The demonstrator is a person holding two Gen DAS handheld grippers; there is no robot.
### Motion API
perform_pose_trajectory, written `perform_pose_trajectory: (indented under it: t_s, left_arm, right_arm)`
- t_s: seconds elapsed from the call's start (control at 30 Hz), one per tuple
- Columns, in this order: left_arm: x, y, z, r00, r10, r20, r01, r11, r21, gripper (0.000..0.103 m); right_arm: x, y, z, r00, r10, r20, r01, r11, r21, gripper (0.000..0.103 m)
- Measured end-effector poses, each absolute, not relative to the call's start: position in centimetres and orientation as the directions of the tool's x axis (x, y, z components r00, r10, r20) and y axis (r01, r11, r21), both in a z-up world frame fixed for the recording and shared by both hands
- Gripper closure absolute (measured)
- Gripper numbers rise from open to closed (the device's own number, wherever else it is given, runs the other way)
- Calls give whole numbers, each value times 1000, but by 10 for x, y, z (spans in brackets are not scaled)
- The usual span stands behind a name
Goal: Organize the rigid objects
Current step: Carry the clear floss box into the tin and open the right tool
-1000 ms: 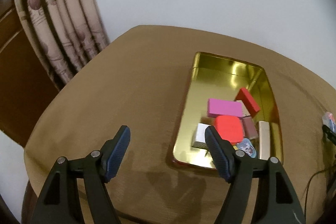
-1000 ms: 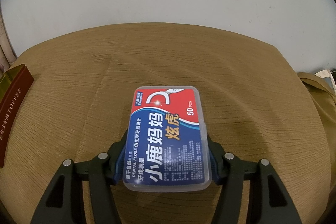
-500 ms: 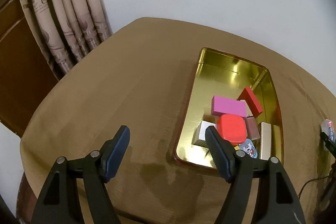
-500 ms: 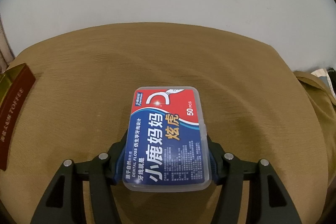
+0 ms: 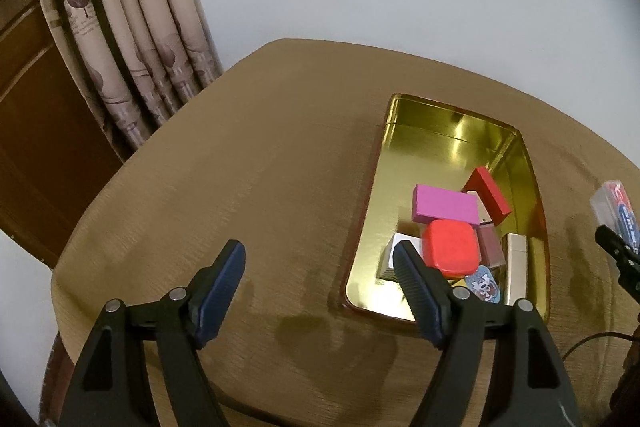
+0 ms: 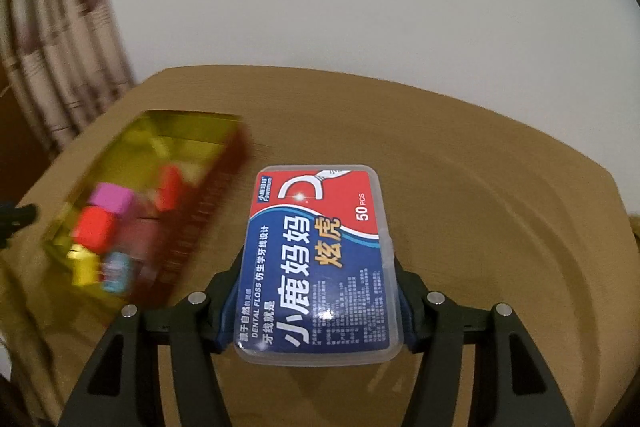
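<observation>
A clear dental floss box (image 6: 320, 259) with a red and blue label is clamped flat between the pads of my right gripper (image 6: 318, 287), above the tan tablecloth. To its left lies the open gold tin (image 6: 148, 135), blurred by motion. My left gripper (image 5: 319, 249) hovers over the cloth just left of the tin (image 5: 432, 135); its jaws are opening and nothing is between them. In the tin are a pink box (image 5: 446, 205), a red rounded case (image 5: 450, 247), a red flat box (image 5: 490, 193) and several smaller items. The floss box (image 5: 612, 203) shows at the right edge.
The round table (image 5: 240, 167) is covered in tan cloth. Patterned curtains (image 5: 132, 39) and a brown wooden door (image 5: 36, 131) stand beyond its left edge. A white wall is behind. A thin dark cable (image 5: 592, 339) runs near the table's front right.
My right gripper has lifted and swung left with the floss box, so the gold tin now fills the left of its view. My left gripper stays put; its jaws stand slightly wider.
</observation>
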State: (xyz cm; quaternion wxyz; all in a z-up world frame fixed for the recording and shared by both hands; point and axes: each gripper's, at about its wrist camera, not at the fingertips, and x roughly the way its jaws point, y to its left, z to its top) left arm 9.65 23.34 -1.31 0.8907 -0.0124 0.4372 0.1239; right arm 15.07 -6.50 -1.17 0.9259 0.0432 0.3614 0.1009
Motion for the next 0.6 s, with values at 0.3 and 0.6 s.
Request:
perform_pose_trajectory:
  t_s: [0.3, 0.6]
  left_arm:
    - [98, 240, -13, 584, 217, -783, -256, 964, 76, 27]
    - [99, 247, -14, 577, 217, -788, -276, 959, 62, 27]
  right_arm:
    - [150, 17, 14, 690, 315, -652, -316, 941, 120, 42]
    - [158, 60, 1, 664, 297, -687, -353, 933, 62, 42]
